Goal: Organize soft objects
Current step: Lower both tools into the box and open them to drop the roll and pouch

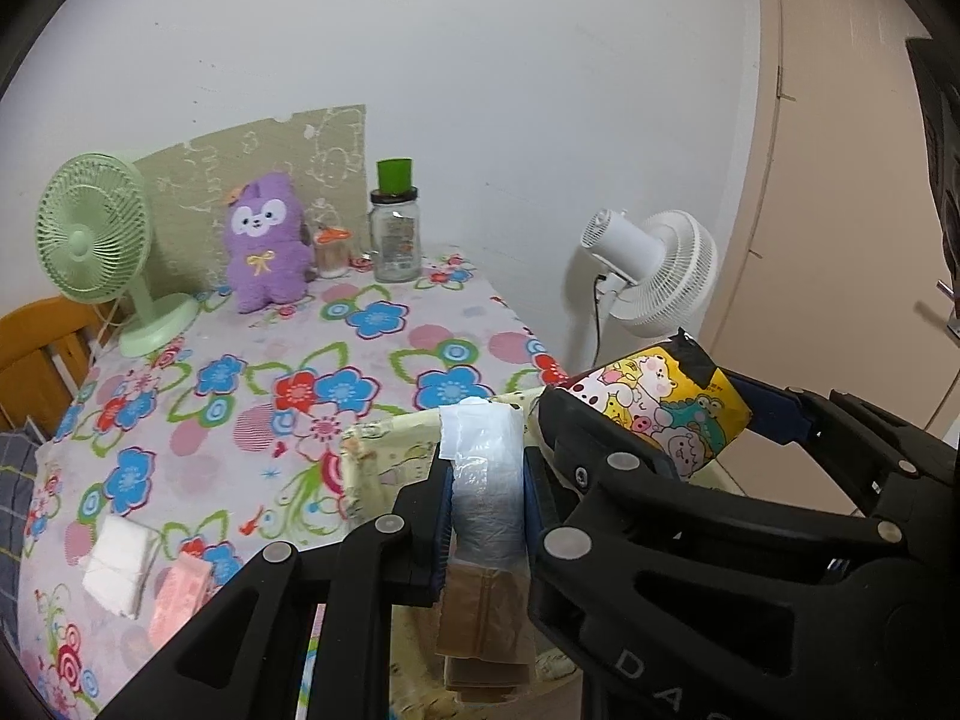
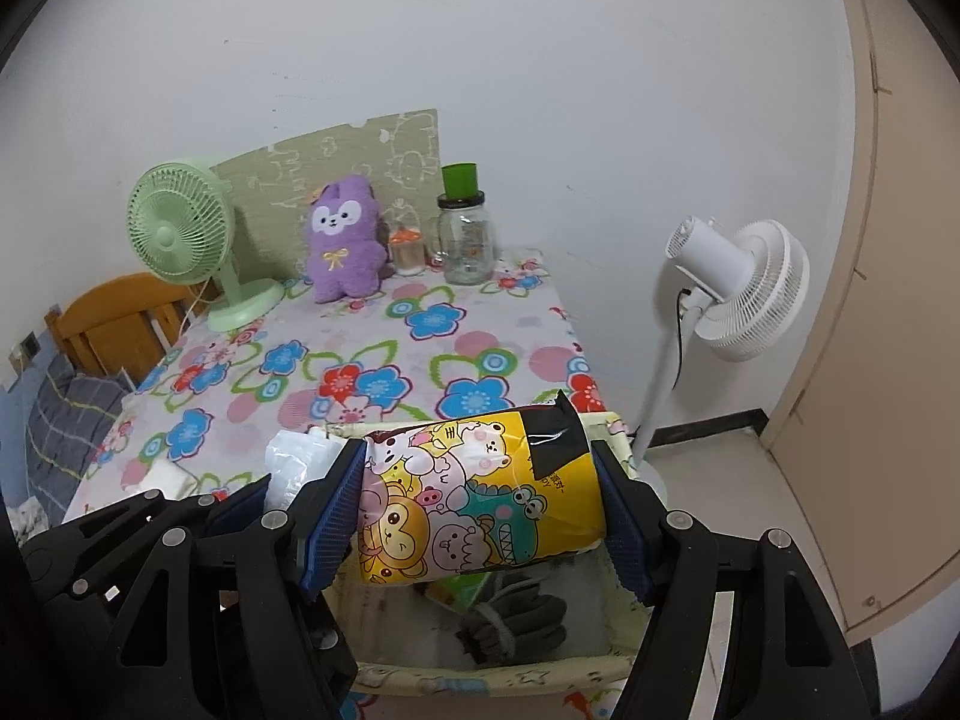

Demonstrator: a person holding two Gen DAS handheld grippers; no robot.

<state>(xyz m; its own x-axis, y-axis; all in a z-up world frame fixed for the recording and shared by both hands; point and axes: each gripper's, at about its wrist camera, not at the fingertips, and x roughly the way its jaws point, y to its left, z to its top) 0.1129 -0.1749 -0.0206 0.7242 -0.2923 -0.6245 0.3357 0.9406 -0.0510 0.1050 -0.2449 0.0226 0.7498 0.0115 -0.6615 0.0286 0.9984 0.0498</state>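
My left gripper (image 1: 487,495) is shut on a clear plastic packet (image 1: 483,480) with brown folded cloth hanging below it. My right gripper (image 2: 483,504) is shut on a yellow cartoon-printed pack (image 2: 480,501), squeezed between the blue pads; the same yellow pack (image 1: 660,405) shows at the right of the left wrist view. Both are held over a pale yellow fabric box (image 2: 498,669) at the table's near edge, with dark grey gloves (image 2: 516,621) inside it. The clear packet (image 2: 294,468) also appears left of the yellow pack. A purple plush toy (image 1: 264,243) sits at the back of the table.
The flowered tablecloth (image 1: 300,372) carries a green desk fan (image 1: 99,240), a glass jar with a green cup (image 1: 396,234), a small bottle (image 1: 332,252), a white tissue pack (image 1: 117,564) and a pink pack (image 1: 180,600). A white standing fan (image 2: 738,300) is right of the table. A wooden chair (image 2: 114,324) is left.
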